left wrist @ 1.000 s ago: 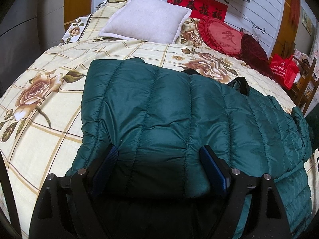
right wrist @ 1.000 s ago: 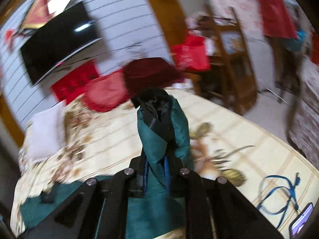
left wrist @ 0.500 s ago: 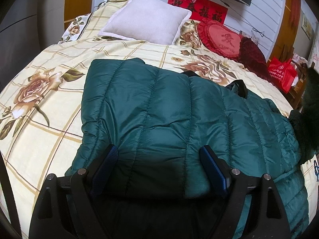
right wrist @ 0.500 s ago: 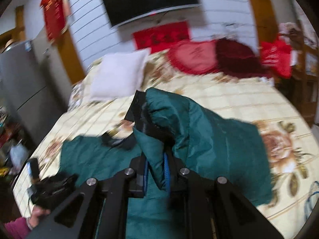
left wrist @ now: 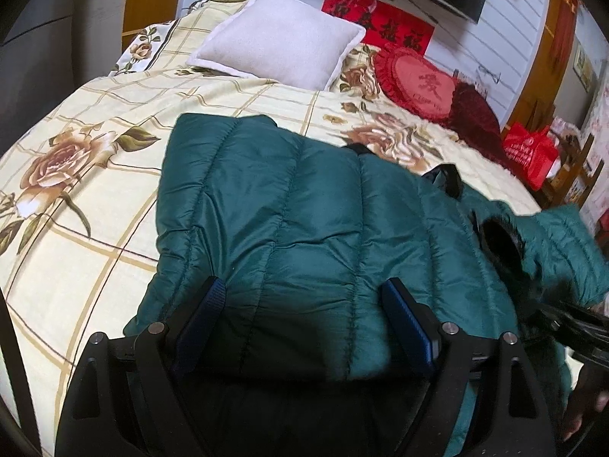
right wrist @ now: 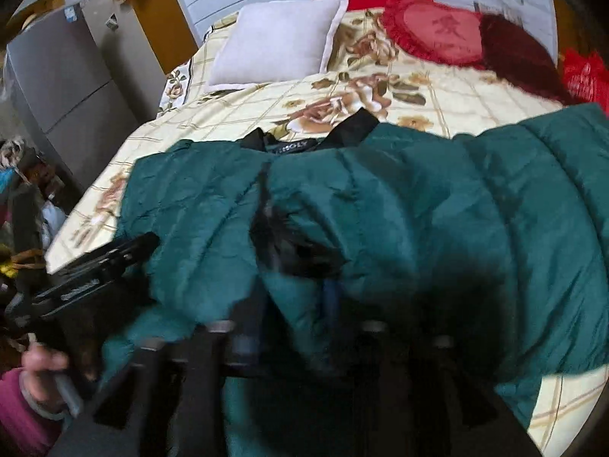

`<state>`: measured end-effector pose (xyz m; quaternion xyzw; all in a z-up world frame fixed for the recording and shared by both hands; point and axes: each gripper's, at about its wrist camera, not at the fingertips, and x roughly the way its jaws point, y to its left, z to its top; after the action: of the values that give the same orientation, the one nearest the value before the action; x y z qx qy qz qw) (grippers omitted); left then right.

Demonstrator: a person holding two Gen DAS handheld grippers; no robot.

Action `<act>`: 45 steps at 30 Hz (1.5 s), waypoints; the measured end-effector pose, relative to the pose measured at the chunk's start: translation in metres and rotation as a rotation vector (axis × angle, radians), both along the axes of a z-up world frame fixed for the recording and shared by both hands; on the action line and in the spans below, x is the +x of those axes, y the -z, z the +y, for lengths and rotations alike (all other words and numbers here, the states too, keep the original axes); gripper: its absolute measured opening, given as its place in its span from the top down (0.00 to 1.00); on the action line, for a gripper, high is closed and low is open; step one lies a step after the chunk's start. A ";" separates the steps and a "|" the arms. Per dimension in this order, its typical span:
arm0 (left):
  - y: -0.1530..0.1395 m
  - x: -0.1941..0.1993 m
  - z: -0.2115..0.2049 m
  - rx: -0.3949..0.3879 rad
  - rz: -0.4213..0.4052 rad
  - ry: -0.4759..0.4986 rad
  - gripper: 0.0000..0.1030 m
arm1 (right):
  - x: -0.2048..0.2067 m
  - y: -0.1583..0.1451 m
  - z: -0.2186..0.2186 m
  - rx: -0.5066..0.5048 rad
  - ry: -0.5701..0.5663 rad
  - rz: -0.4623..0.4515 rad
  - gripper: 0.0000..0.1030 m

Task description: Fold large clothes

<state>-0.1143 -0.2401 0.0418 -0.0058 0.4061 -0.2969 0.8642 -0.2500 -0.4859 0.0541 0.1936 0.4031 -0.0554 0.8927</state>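
Jacket (left wrist: 304,221), a green quilted one, lies spread across the flowered bed (left wrist: 95,198), below the white pillow (left wrist: 278,38) and the 2 red cushions (left wrist: 422,83). From the left wrist view its near hem sits between the wide-open fingers of the left gripper (left wrist: 304,320), the blue pads clear of the cloth on both sides. That view also shows the sleeve (left wrist: 559,251) with its dark cuff raised at the jacket's right edge. Only the right wrist view shows the black collar (right wrist: 297,144) with its label, the grey cabinet (right wrist: 64,83) beside the bed, and a hand (right wrist: 42,373) in a pink sleeve holding the left gripper. The right gripper (right wrist: 293,327) is blurred; its jaws have just been opening, with green fabric between them, not clearly pinched.
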 end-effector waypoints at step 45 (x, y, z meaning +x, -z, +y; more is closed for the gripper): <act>-0.116 -0.007 -0.032 -0.008 0.017 0.217 0.96 | -0.113 -0.070 -0.107 0.002 0.305 -0.116 0.30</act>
<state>-0.1215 -0.2726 0.1577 0.0322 0.4103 -0.3905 0.8235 -0.3634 -0.5931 0.1240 0.2561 0.3171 -0.1788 0.8955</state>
